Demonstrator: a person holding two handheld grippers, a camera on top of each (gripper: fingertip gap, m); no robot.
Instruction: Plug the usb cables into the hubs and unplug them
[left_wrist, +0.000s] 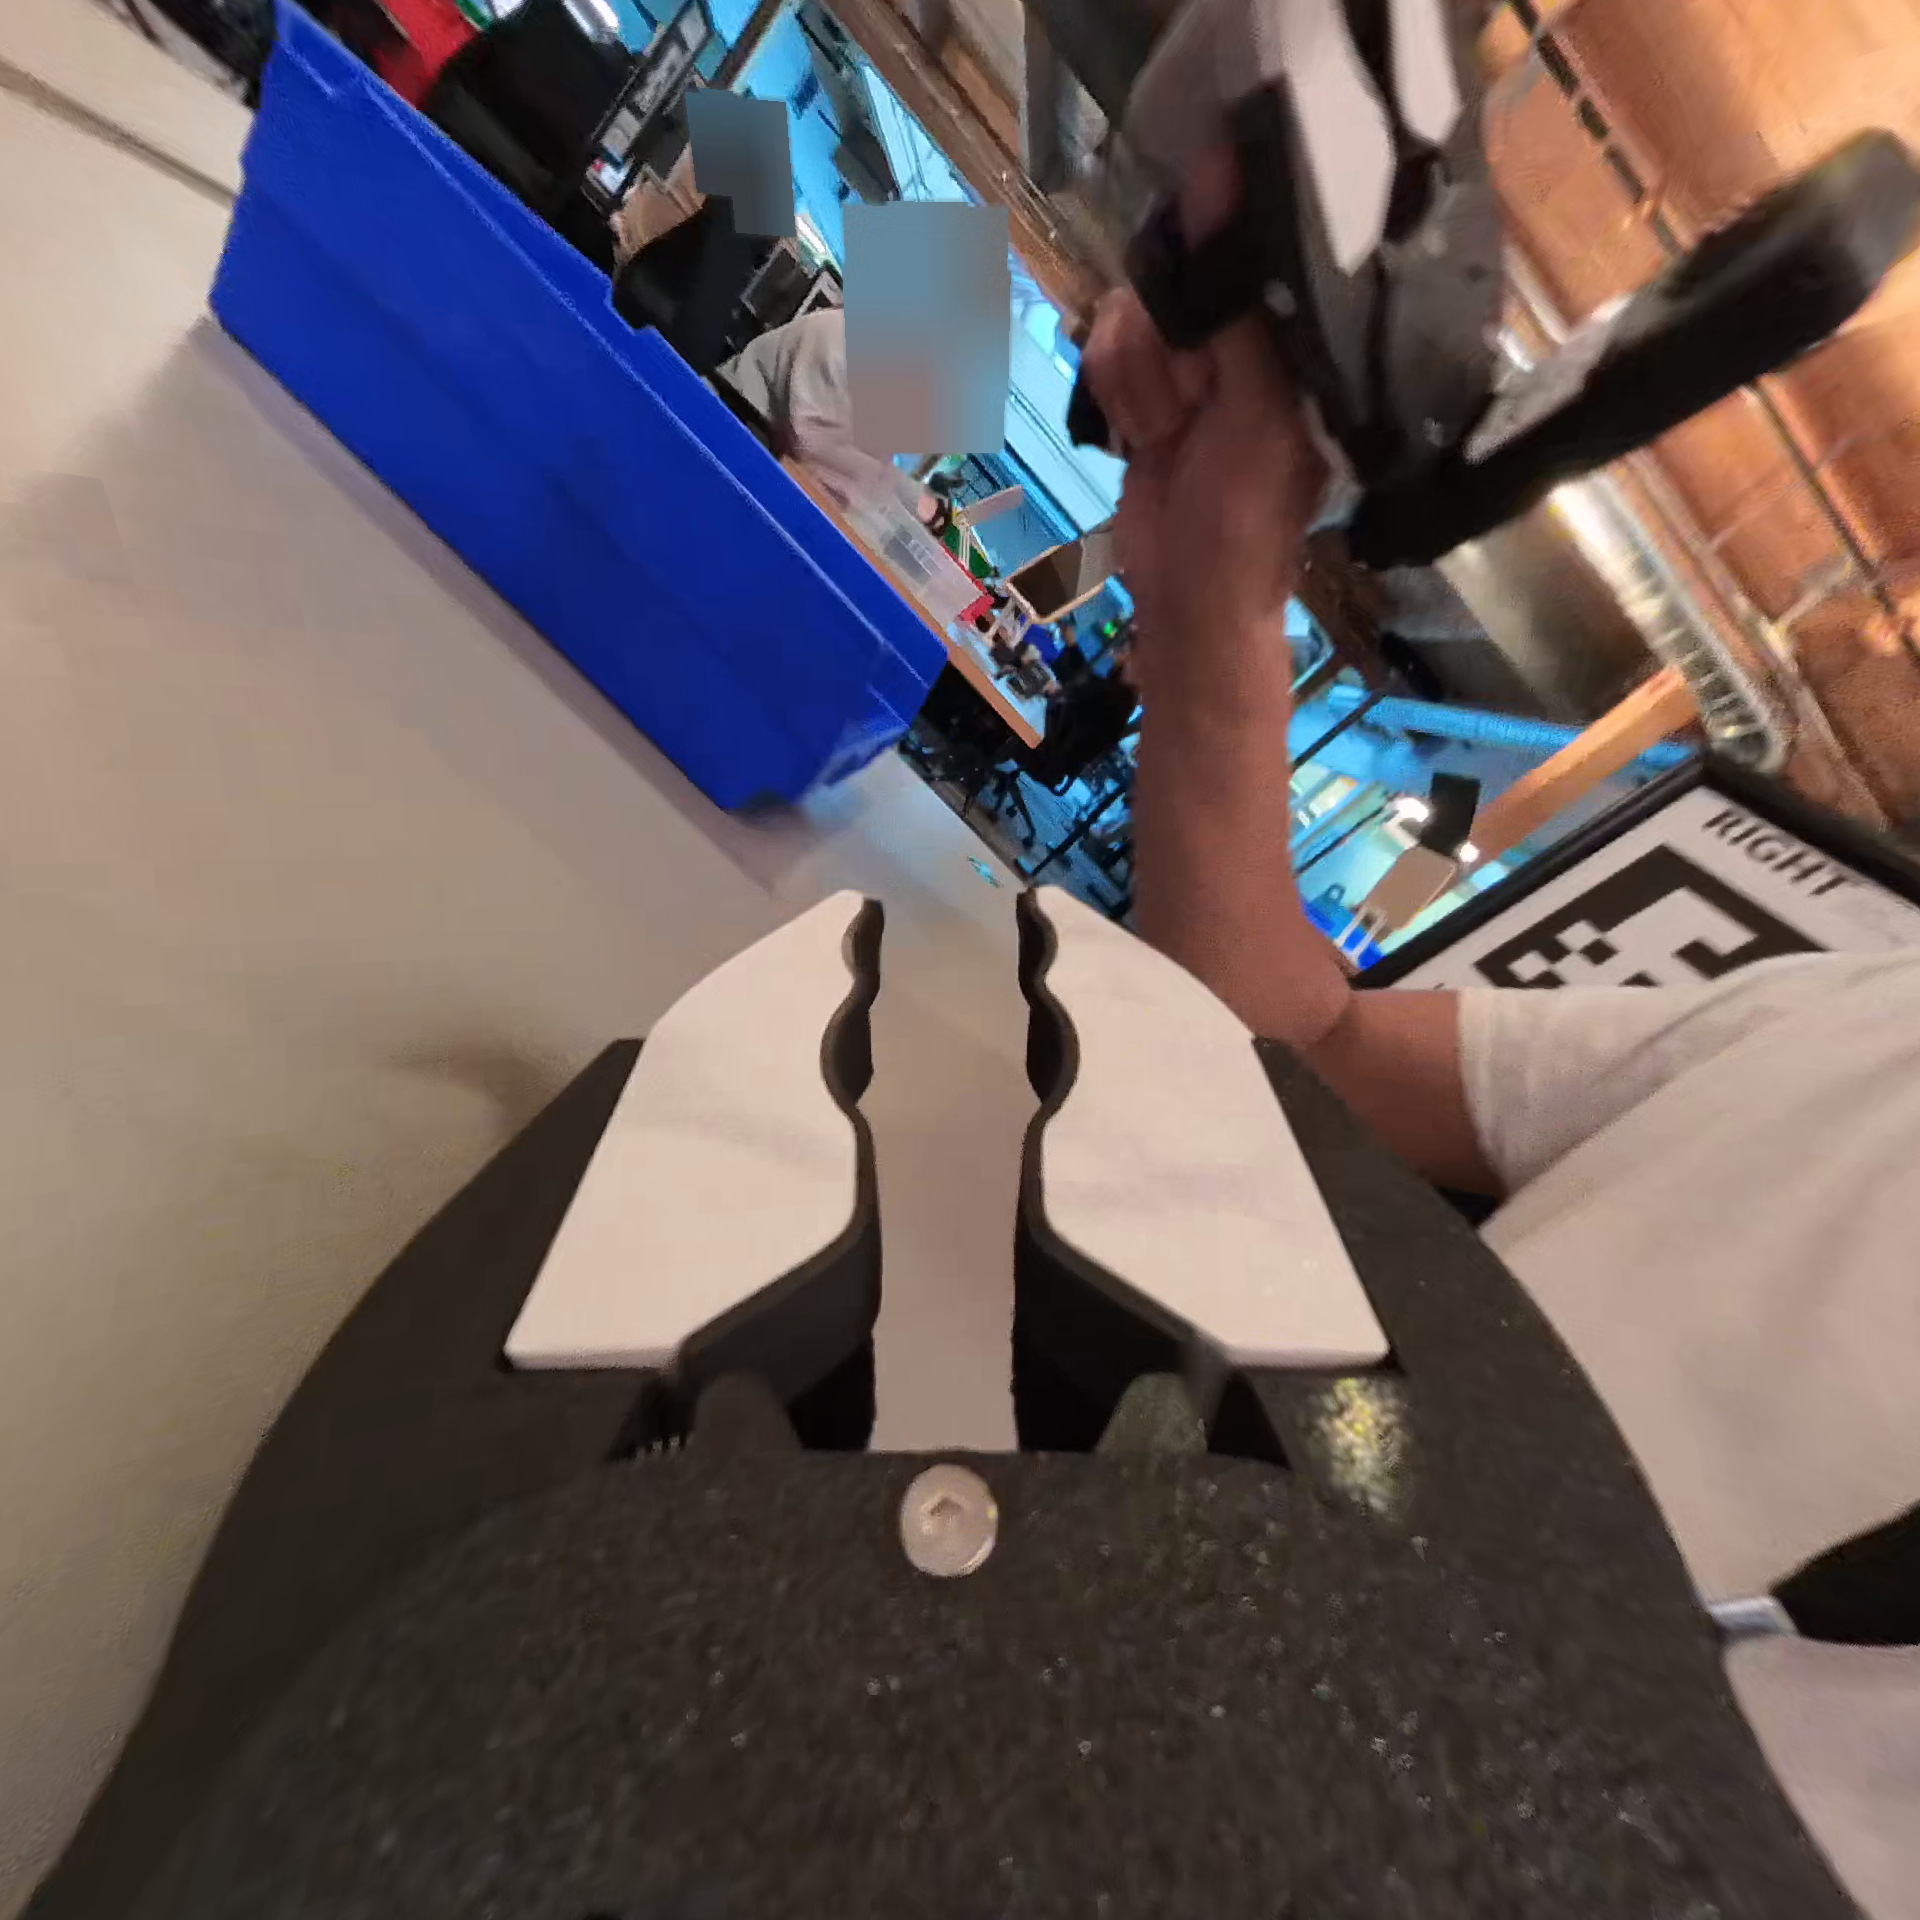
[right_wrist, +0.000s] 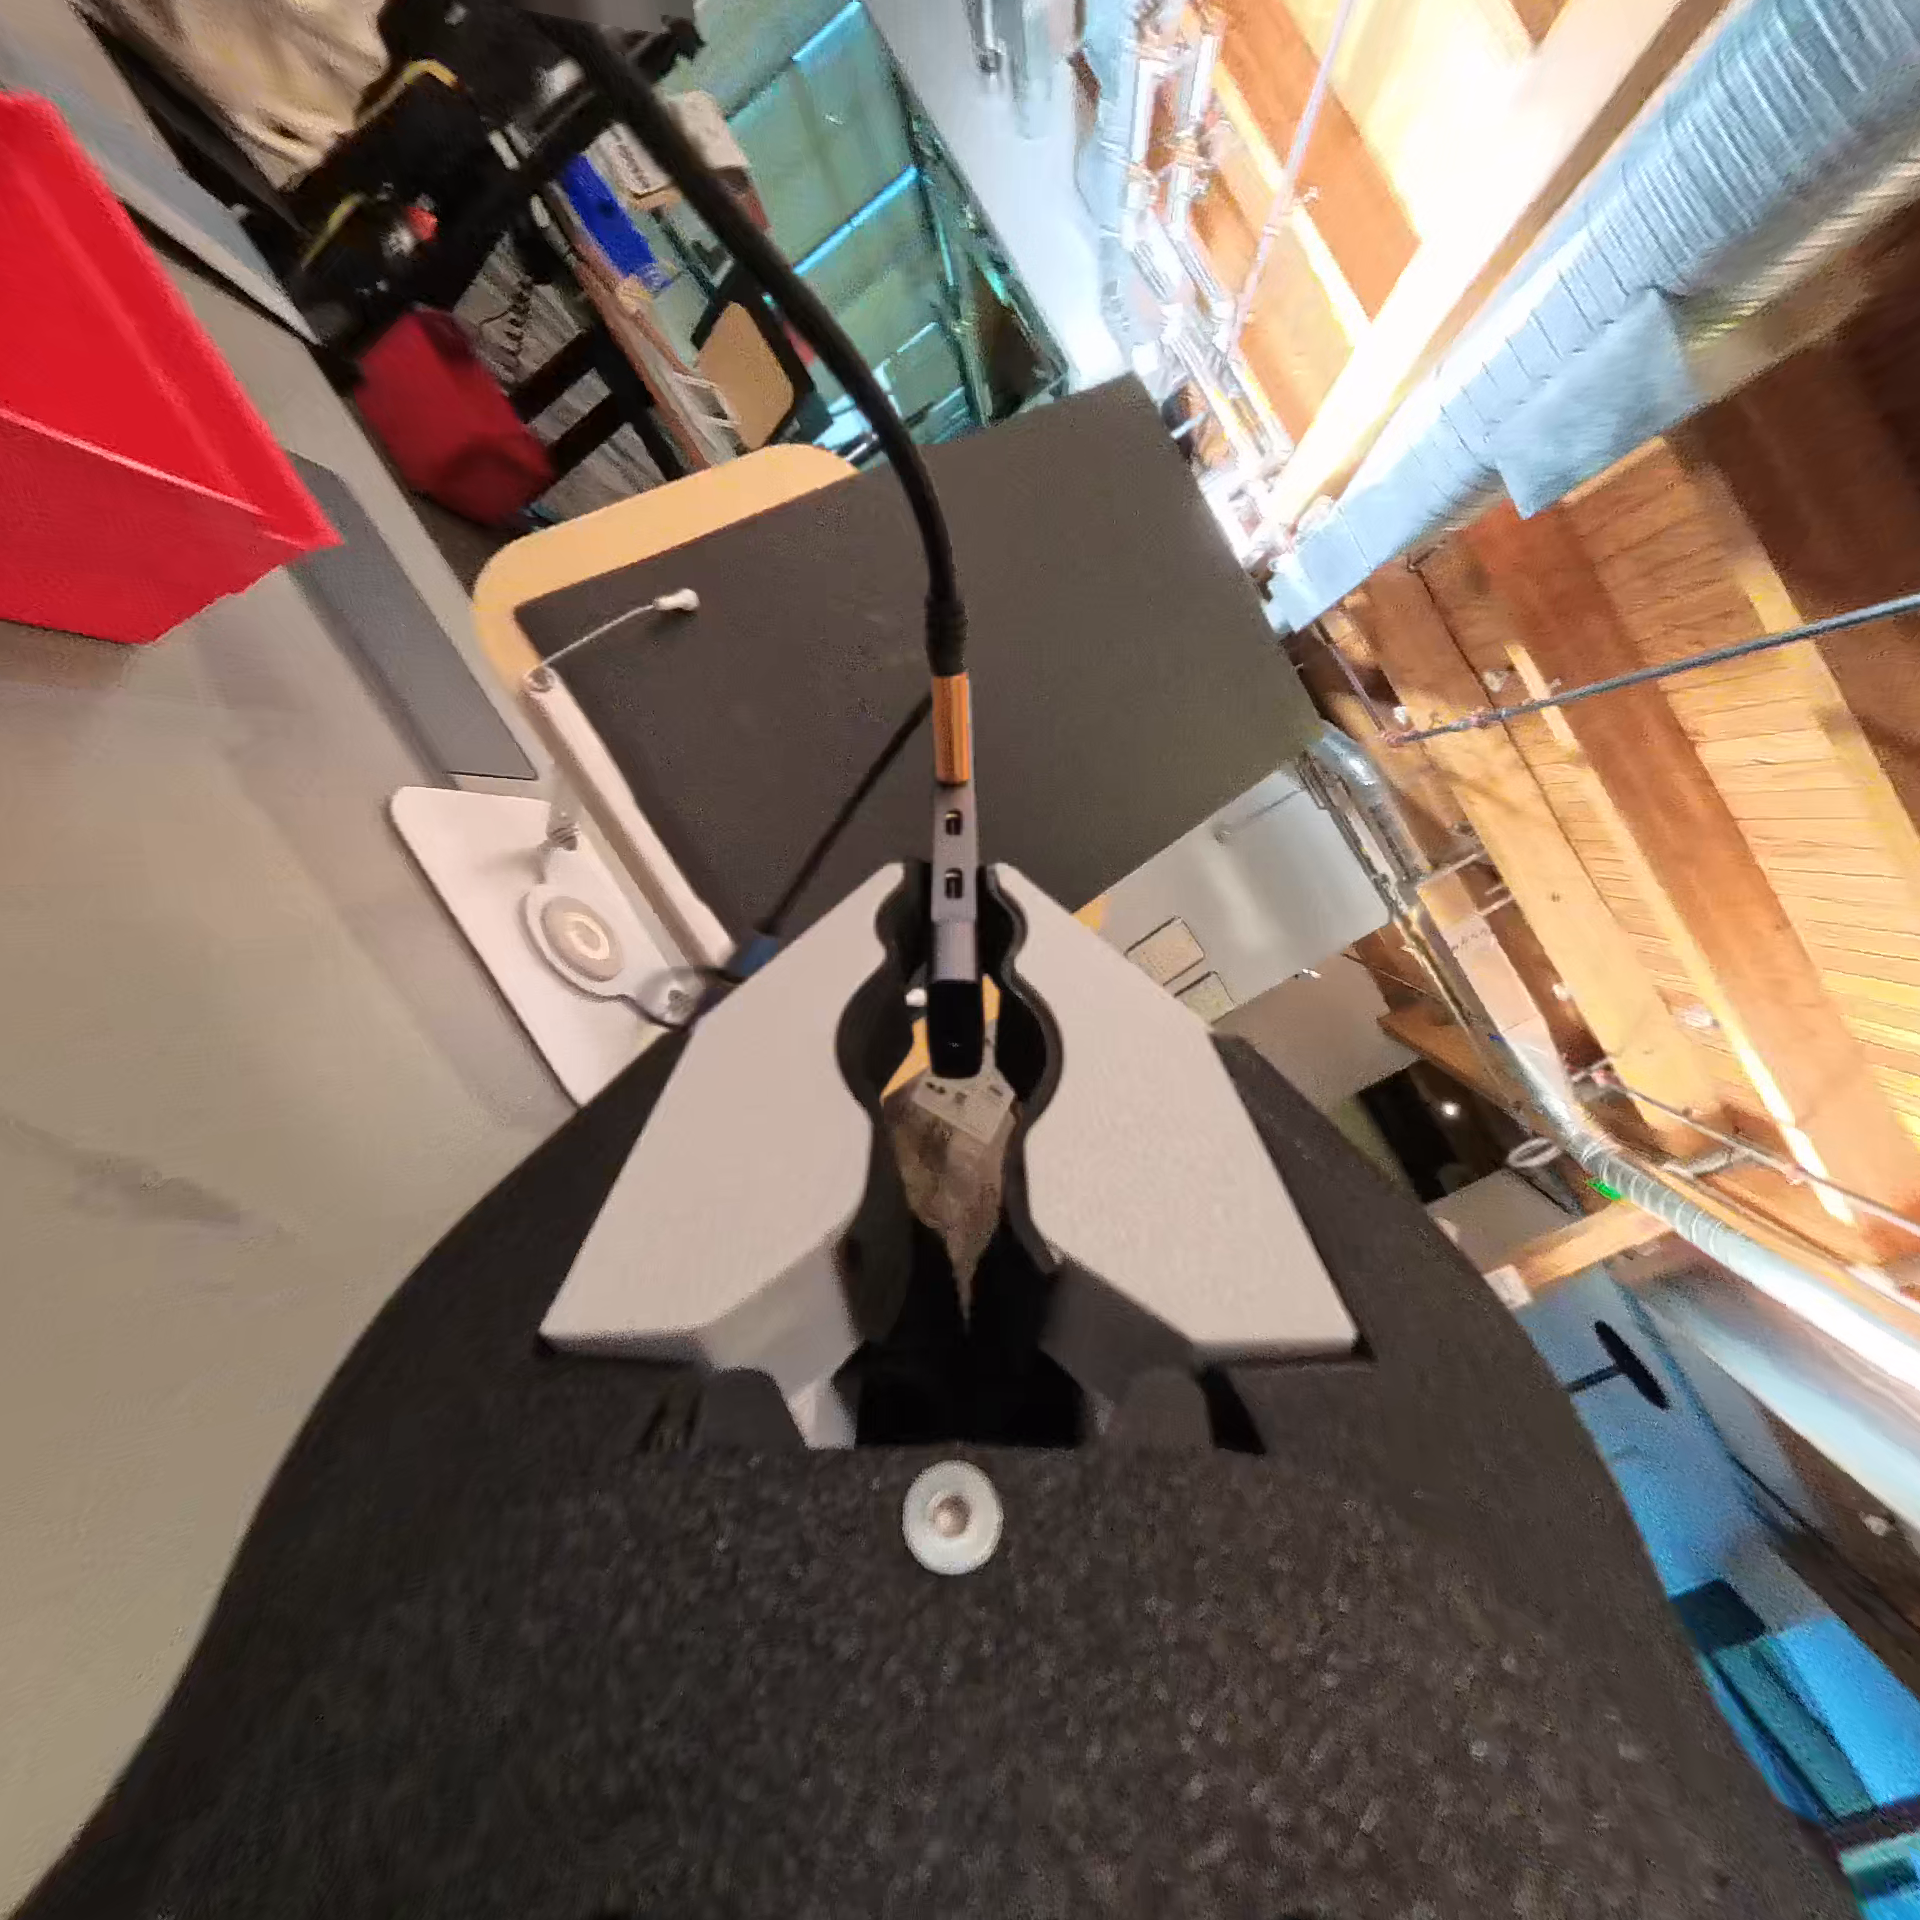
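Observation:
My right gripper (right_wrist: 948, 883) is shut on a grey cable adapter (right_wrist: 956, 935) with a gold collar (right_wrist: 953, 727) and a black cable (right_wrist: 810, 312) that curves up and away. It is raised high and tilted; the left wrist view shows it (left_wrist: 1351, 260) held in a hand above the table. My left gripper (left_wrist: 948, 914) is open with a narrow gap and empty, low over the white table (left_wrist: 260, 831), pointing towards its edge. A blue bin (left_wrist: 540, 457) stands ahead to its left.
A red bin (right_wrist: 114, 416) stands on the grey table at the left of the right wrist view. A white stand with a round pad (right_wrist: 577, 935) and a dark panel (right_wrist: 831, 644) are ahead. People sit at desks beyond the blue bin. The left gripper's tips are roughly 25 cm from the right gripper's.

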